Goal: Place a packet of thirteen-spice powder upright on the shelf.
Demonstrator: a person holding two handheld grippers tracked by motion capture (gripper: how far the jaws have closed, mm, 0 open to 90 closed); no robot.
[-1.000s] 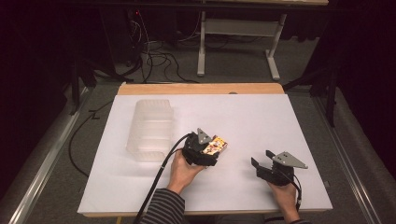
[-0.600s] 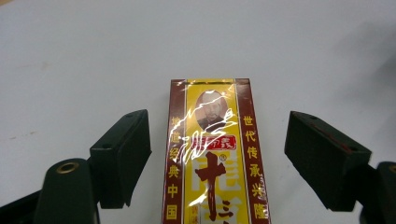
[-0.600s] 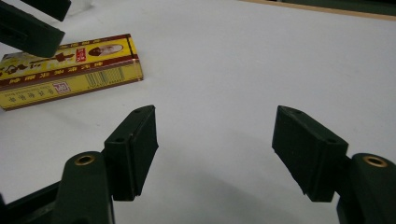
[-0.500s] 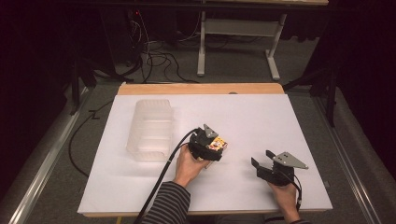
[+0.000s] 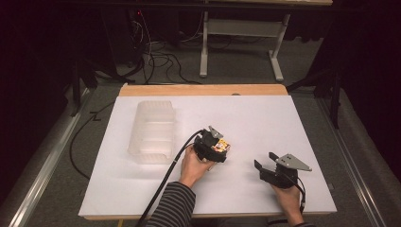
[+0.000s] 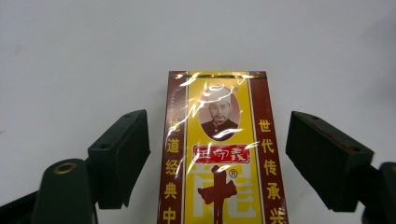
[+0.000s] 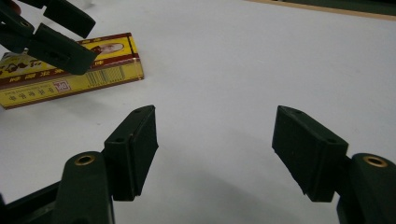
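Observation:
A flat yellow and dark-red box (image 5: 223, 147) printed with a portrait and Chinese characters lies on the white table (image 5: 265, 118), near its middle. My left gripper (image 5: 216, 150) is over it, open. In the left gripper view the box (image 6: 219, 154) lies lengthwise between the two jaws, with a narrow gap on each side, and the left gripper (image 6: 219, 140) straddles it. My right gripper (image 5: 265, 164) rests low at the front right, open and with nothing in it (image 7: 215, 130). From there the box (image 7: 93, 70) lies flat to the upper left, under the left gripper's jaws (image 7: 46, 32).
A clear ribbed plastic container (image 5: 152, 132) stands on the left half of the table, just left of the left hand. A wooden strip (image 5: 203, 90) runs along the far edge. Cables and a metal stand (image 5: 236, 42) are on the floor beyond.
The left hand and its gripper have shifted slightly forward over the box. The box stays in about the same spot. The right gripper has not moved.

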